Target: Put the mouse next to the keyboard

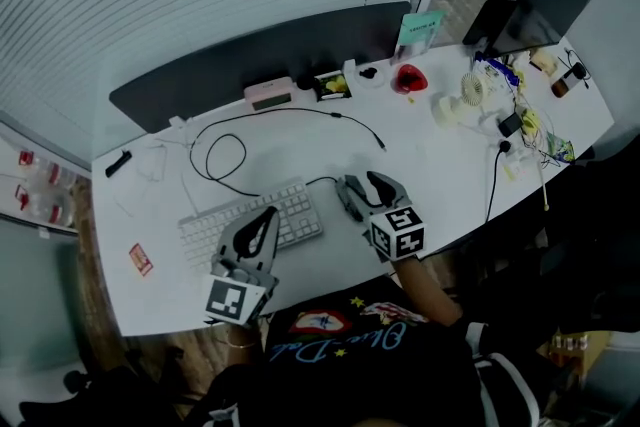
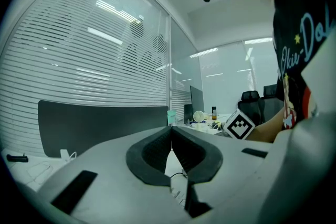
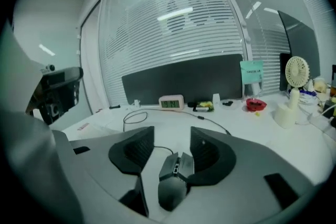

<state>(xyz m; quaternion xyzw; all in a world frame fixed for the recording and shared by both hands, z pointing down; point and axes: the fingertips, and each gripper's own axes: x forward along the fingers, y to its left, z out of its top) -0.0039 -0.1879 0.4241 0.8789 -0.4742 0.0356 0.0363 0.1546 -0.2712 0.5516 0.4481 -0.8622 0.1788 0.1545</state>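
Observation:
A dark wired mouse (image 3: 175,176) lies on the white desk (image 1: 430,165) between the jaws of my right gripper (image 3: 172,139). It sits close against the right pad (image 3: 207,152), with a gap to the left one, so the gripper is open around it. In the head view the right gripper (image 1: 362,182) stands just right of the white keyboard (image 1: 205,233). My left gripper (image 1: 268,213) hovers over the keyboard's right half, its jaws shut and empty; in the left gripper view (image 2: 170,131) the tips meet.
A black cable loop (image 1: 225,155) lies behind the keyboard. A small clock (image 1: 270,93), a red bowl (image 1: 408,78), a white desk fan (image 1: 470,87) and tangled cords (image 1: 530,130) sit toward the back and right. A dark partition (image 1: 270,55) backs the desk.

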